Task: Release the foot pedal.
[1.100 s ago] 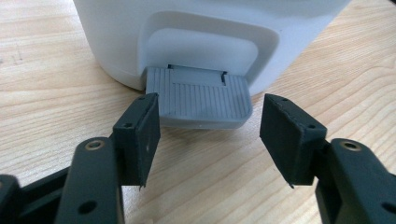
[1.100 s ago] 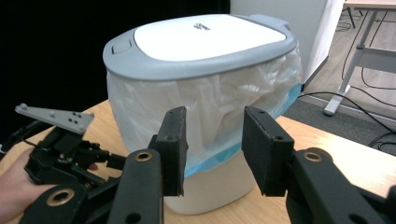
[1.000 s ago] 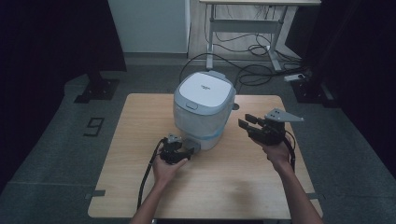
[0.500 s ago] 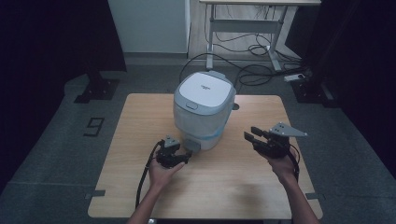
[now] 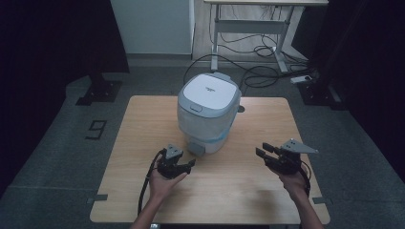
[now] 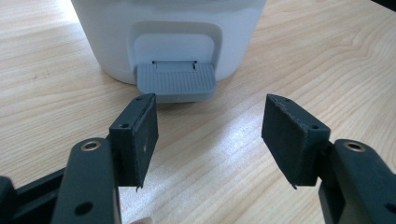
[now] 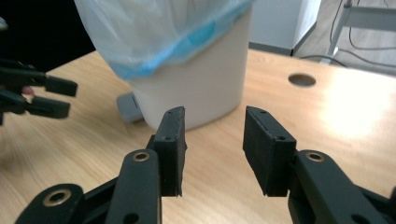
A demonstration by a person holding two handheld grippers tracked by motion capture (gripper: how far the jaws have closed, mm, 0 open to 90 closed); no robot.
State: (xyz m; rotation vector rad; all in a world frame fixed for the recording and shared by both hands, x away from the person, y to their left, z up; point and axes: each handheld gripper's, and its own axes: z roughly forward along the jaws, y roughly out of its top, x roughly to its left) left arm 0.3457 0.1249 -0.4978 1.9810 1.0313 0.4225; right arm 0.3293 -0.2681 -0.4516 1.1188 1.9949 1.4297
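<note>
A white pedal bin [image 5: 207, 112] with a shut lid and a clear, blue-edged liner bag stands mid-table. Its grey foot pedal [image 6: 176, 82] [image 5: 196, 147] juts out at the base, facing me. My left gripper [image 5: 190, 164] [image 6: 210, 135] sits low just before the pedal, open, nothing between the pads. My right gripper [image 5: 263, 150] [image 7: 213, 147] hovers to the bin's right, open and empty, pointing at the bin's side [image 7: 196, 88]. The left gripper [image 7: 56, 98] also shows at the far left of the right gripper view.
The wooden table [image 5: 143, 129] has a cable hole [image 7: 301, 80] behind the bin on the right. Cables lie on the floor beyond the table, under a white desk frame [image 5: 248, 33]. Dark curtains hang at both sides.
My right gripper has come down and drawn back toward the table's front right. My left gripper has shifted slightly toward me and to the left, still facing the pedal.
</note>
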